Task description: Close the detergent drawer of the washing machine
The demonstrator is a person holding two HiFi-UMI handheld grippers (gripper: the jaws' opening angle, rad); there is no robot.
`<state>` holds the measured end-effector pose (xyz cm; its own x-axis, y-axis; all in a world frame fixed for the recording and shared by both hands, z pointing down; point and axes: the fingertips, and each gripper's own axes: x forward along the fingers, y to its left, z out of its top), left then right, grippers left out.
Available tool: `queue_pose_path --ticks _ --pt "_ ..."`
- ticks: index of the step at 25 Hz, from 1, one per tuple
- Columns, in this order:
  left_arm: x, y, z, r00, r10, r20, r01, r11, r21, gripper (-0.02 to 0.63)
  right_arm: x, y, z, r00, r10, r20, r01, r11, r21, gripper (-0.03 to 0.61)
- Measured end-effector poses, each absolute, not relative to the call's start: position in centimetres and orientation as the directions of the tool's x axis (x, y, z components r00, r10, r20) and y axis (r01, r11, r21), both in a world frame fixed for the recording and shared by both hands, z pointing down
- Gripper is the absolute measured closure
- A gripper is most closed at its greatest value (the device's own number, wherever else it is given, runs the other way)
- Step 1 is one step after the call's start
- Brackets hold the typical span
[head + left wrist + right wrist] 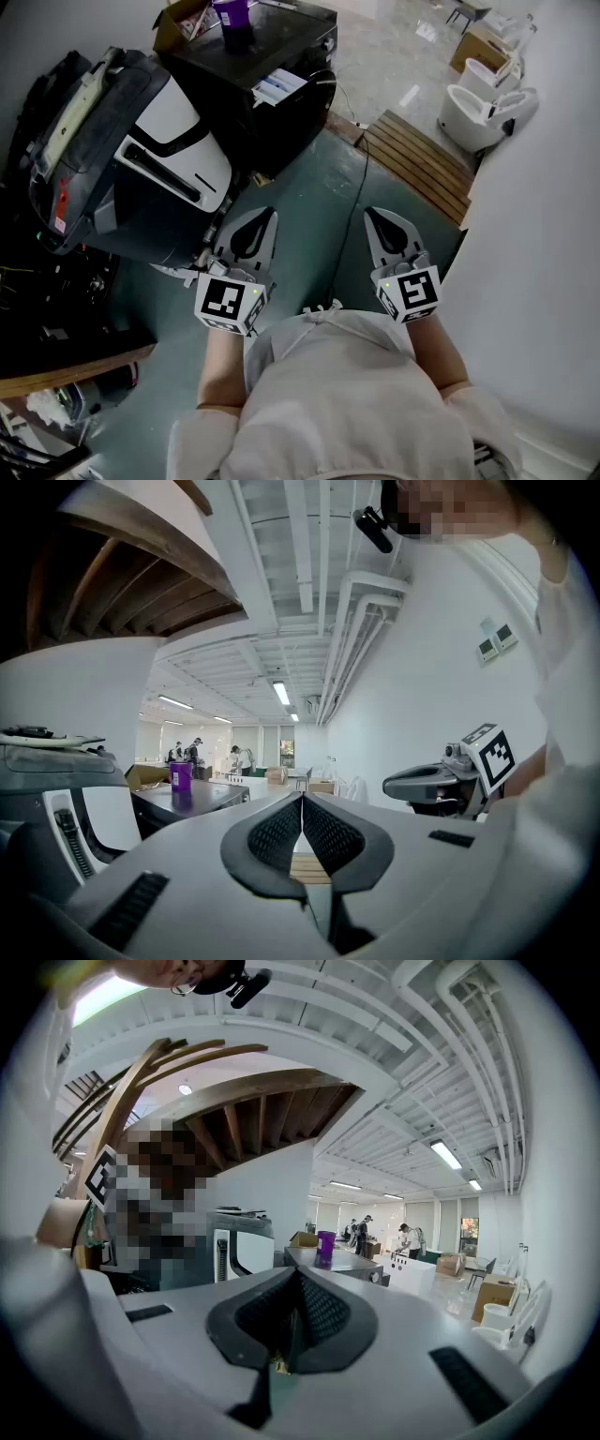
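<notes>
A black washing machine (267, 56) stands at the back of the head view, with a purple cup (232, 19) on top. A white and blue part (278, 87) juts from its front upper corner; it looks like the pulled-out detergent drawer. Both grippers are held close to my chest, well short of the machine. My left gripper (263, 217) is shut with nothing in it, and so is my right gripper (378, 217). The left gripper view shows its jaws (302, 806) pressed together, with the cup (180, 776) far off. The right gripper (297, 1286) is likewise shut and empty.
A large white and grey appliance (141, 159) leans at the left, close to my left gripper. A wooden slat platform (417, 159) and white toilets (483, 108) lie to the right rear. A cable (361, 178) runs over the green floor. A white wall (553, 281) borders the right.
</notes>
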<state>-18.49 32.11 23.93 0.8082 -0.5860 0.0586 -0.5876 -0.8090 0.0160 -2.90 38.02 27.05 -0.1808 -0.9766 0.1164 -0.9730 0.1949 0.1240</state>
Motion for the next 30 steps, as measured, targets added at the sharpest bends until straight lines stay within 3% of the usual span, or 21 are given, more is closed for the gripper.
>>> queue_pose_path --ticks 19,30 --pt "-20.3 31.7 25.5 0.829 -0.555 0.065 -0.558 -0.828 0.058 0.594 -4.6 38.0 29.3 -0.118 -0.981 0.156 -0.989 0.131 0.075 0.574" --pt "-16.6 26.9 28.0 0.787 -0.613 0.074 -0.617 -0.785 0.058 0.595 0.0 31.1 31.5 -0.199 -0.965 0.173 -0.977 0.209 0.039 0.574"
